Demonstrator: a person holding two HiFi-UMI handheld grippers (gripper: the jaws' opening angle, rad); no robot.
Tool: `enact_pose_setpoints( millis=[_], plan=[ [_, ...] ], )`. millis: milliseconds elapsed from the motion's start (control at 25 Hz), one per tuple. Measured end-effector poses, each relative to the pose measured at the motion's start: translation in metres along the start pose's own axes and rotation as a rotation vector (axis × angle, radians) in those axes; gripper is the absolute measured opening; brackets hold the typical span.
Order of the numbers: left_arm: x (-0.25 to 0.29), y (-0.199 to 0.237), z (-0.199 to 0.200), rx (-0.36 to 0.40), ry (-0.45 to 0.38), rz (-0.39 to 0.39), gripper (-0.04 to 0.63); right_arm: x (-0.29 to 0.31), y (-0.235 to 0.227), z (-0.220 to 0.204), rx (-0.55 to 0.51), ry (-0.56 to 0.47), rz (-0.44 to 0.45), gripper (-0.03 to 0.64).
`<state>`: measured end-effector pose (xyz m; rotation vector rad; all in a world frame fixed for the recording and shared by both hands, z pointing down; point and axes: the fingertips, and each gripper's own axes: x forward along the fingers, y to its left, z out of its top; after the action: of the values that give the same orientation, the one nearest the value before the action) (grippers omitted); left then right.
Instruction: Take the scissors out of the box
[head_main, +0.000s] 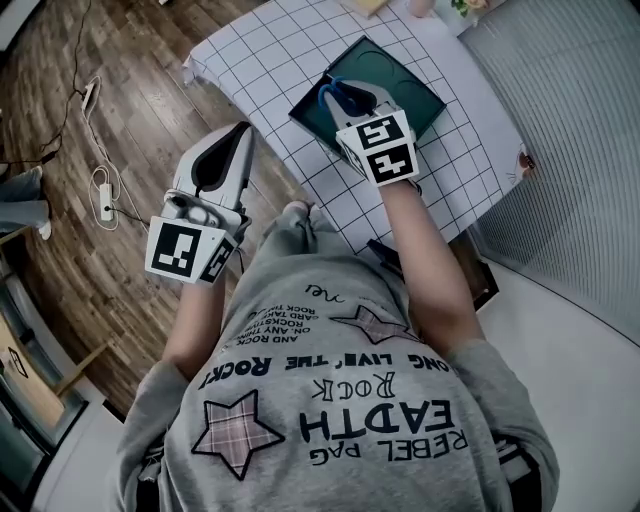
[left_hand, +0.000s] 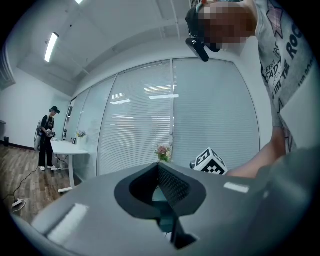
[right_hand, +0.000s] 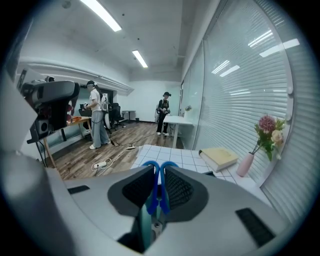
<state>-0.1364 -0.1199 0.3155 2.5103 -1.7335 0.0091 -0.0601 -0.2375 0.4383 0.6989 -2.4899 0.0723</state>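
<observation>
Right gripper view shows the right gripper (right_hand: 159, 172) with its fingers (right_hand: 180, 190) clamped on the blue handles of the scissors (right_hand: 152, 195). The head view shows the box (head_main: 410, 90) directly below them on the checked bench (head_main: 260, 50). A straight upward lift with a firm squeeze should get the blades past the box wall. The left gripper (left_hand: 160, 175) has its fingers together on nothing, well off to the side.

An office — glass partitions (left_hand: 175, 115) with blinds, ceiling strip lights (right_hand: 140, 58), white desks (left_hand: 67, 146).
</observation>
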Motion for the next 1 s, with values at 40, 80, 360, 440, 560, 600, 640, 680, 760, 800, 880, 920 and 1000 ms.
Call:
enact_pose_setpoints(
  millis=[40, 80, 360, 440, 560, 600, 640, 680, 760, 800, 880, 920, 1000],
  plan=[
    [0.0, 0.0, 0.001, 0.001, -0.002, -0.001, 0.005, -0.002, 0.0, 0.003, -0.002, -0.011, -0.002, 0.078],
    [-0.001, -0.001, 0.002, 0.002, -0.004, -0.002, 0.005, -0.004, 0.0, 0.007, -0.003, -0.021, -0.005, 0.078],
    [-0.003, -0.003, 0.008, 0.008, -0.016, 0.0, 0.005, -0.018, -0.002, 0.026, -0.009, -0.095, -0.029, 0.078],
    [-0.003, -0.003, 0.01, 0.009, -0.02, 0.0, 0.005, -0.023, -0.003, 0.031, 0.003, -0.122, -0.031, 0.078],
    [-0.002, -0.005, 0.011, 0.012, -0.028, -0.002, 0.005, -0.031, -0.007, 0.039, 0.034, -0.165, -0.037, 0.078],
    [-0.002, -0.005, 0.012, 0.012, -0.029, -0.003, 0.005, -0.034, -0.007, 0.042, 0.041, -0.177, -0.04, 0.078],
    [-0.002, -0.005, 0.013, 0.013, -0.031, -0.004, 0.005, -0.037, -0.008, 0.046, 0.045, -0.19, -0.042, 0.078],
    [-0.001, -0.005, 0.014, 0.014, -0.034, -0.005, 0.005, -0.04, -0.009, 0.05, 0.05, -0.203, -0.043, 0.078],
    [0.0, -0.006, 0.016, 0.017, -0.037, -0.01, 0.005, -0.046, -0.01, 0.056, 0.059, -0.228, -0.046, 0.078],
    [0.001, -0.007, 0.017, 0.019, -0.039, -0.012, 0.005, -0.05, -0.011, 0.059, 0.065, -0.24, -0.047, 0.078],
    [0.002, -0.007, 0.02, 0.022, -0.041, -0.017, 0.005, -0.057, -0.013, 0.065, 0.08, -0.267, -0.05, 0.078],
    [0.002, -0.007, 0.021, 0.023, -0.041, -0.019, 0.005, -0.061, -0.014, 0.069, 0.088, -0.281, -0.051, 0.078],
    [0.002, -0.007, 0.023, 0.026, -0.043, -0.023, 0.005, -0.068, -0.015, 0.075, 0.098, -0.307, -0.054, 0.078]
  ],
)
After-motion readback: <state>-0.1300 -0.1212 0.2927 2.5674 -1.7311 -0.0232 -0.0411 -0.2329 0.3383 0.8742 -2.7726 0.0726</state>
